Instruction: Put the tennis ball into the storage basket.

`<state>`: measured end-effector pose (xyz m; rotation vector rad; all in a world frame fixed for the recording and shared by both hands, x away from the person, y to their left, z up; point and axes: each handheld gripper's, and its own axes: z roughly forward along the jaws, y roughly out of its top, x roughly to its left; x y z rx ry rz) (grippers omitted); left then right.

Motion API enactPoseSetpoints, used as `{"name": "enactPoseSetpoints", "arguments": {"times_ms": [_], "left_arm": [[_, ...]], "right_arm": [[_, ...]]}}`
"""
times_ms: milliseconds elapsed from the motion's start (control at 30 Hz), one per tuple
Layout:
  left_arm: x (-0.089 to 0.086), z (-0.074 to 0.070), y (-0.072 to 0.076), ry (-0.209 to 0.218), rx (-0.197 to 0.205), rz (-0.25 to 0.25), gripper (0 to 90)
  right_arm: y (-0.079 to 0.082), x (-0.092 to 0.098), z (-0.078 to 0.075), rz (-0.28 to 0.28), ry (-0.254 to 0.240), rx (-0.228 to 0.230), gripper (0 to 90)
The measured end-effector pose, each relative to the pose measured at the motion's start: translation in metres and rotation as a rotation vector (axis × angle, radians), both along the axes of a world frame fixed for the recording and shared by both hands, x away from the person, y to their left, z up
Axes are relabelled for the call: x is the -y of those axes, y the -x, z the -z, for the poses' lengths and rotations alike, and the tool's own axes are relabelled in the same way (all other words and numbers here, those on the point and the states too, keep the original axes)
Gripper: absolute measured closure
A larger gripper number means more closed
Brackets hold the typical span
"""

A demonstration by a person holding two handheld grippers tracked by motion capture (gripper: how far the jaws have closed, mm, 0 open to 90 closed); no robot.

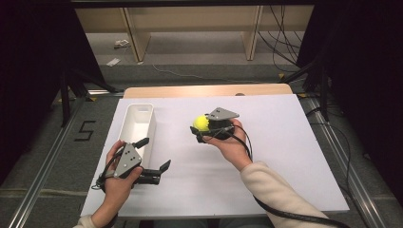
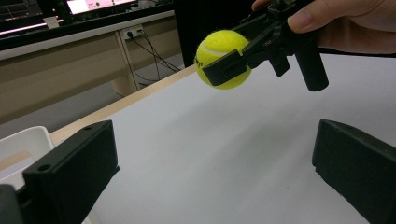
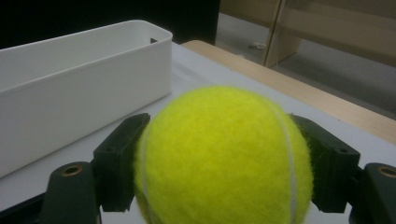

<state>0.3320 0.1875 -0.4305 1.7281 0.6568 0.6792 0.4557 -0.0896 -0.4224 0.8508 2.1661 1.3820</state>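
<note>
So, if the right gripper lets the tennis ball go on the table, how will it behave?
The tennis ball is round, so it would probably roll across the flat table. Its felt looks fuzzy, so the right gripper likely holds it without slipping. It probably bounces a little.

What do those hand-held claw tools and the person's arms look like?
Each claw is black, with two blocky flat jaws bearing small round holes. The left claw and the right claw each carry a grey three-cornered plate dotted with small holes on top. A black cable trails from the right one along a cream sleeve. A pale cuff shows at the left wrist.
</note>
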Motion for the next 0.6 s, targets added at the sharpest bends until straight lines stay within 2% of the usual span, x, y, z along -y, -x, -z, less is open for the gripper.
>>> {"name": "enactPoseSetpoints", "arguments": {"times_ms": [600], "left_arm": [[-0.0001,-0.0001,0.0,0.001,0.0,0.0,0.0]], "right_arm": [[0.0003,-0.004,-0.0007,-0.01,-0.002,0.004,26.1]]}}
